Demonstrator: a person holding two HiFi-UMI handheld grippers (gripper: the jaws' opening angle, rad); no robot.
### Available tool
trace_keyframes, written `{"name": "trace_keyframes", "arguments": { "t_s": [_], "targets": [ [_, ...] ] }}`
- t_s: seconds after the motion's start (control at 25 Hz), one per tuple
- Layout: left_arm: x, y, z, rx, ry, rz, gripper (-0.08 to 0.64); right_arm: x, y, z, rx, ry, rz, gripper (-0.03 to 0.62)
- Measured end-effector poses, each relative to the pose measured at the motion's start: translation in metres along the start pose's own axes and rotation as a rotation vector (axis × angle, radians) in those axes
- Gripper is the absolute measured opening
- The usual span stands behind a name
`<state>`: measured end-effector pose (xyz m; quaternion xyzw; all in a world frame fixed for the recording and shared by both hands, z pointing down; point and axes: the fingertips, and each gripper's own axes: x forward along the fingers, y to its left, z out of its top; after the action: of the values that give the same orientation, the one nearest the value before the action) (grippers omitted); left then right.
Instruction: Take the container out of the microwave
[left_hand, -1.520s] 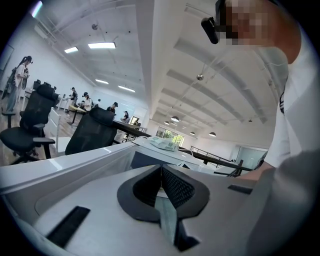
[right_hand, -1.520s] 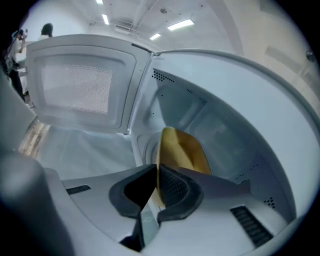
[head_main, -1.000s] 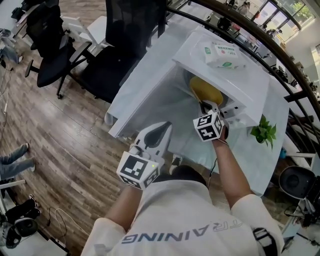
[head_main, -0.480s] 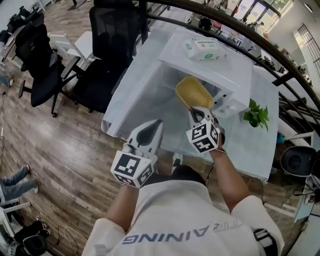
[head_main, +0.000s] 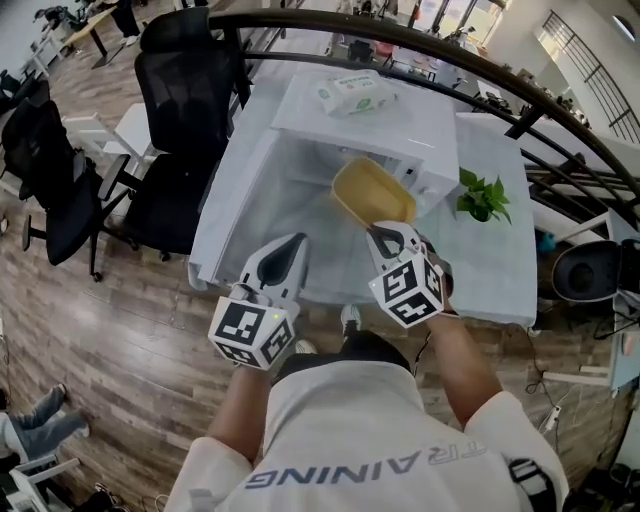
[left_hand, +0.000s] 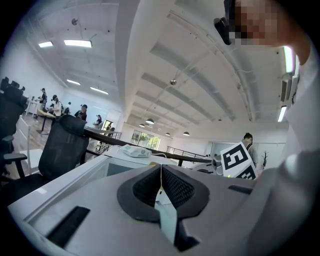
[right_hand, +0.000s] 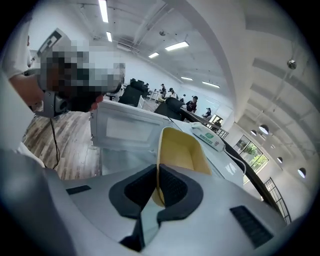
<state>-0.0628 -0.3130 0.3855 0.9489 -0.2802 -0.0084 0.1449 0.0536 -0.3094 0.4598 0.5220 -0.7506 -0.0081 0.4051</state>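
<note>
1. We are pinching the yellow container (head_main: 372, 190) with our right claw (head_main: 385, 232). In the right gripper view, the claw's two pads (right_hand: 167, 186) are pressing on the container's thin near wall, one pad on each side.
2. The container is lying straight ahead of the right claw. Its long side is running away from the claw, along the way the claw is pointing, toward the microwave (head_main: 425, 135).
3. The container is hanging in the air in front of the microwave's open mouth, above the white bench (head_main: 505, 270). Its far end is sitting close to that mouth, and we cannot tell if it is all the way out.
4. Our left claw (head_main: 296, 242) is pressed together with nothing in it. It is waiting to the left of the container, near the open door (head_main: 235, 195), and is not touching the container.
5. We are thinking the right hand is the one to use, because it is already holding the container. The next move is likely a pull back toward us, away from the mouth, so the far end is not bumping the microwave.
</note>
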Motion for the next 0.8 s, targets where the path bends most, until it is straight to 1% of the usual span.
{"name": "trace_keyframes", "arguments": {
  "t_s": [0.12,0.24,0.36,0.64,0.8],
  "targets": [
    [0.007,-0.009,-0.002,0.008,0.013,-0.04,0.034,-0.023,-0.011,-0.001,0.032,-0.014,-0.049,0.037],
    [0.013,-0.016,-0.004,0.016,0.022,-0.063,0.034,-0.045,-0.024,0.003,0.07,-0.044,-0.098,0.037],
    [0.018,-0.021,-0.003,0.024,0.025,-0.081,0.034,-0.06,-0.035,0.008,0.089,-0.061,-0.131,0.037],
    [0.024,-0.024,0.0,0.026,0.025,-0.103,0.034,-0.066,-0.044,0.009,0.095,-0.055,-0.156,0.035],
    [0.024,-0.023,0.001,0.023,0.026,-0.107,0.034,-0.063,-0.045,0.008,0.098,-0.05,-0.156,0.035]
  ]
}}
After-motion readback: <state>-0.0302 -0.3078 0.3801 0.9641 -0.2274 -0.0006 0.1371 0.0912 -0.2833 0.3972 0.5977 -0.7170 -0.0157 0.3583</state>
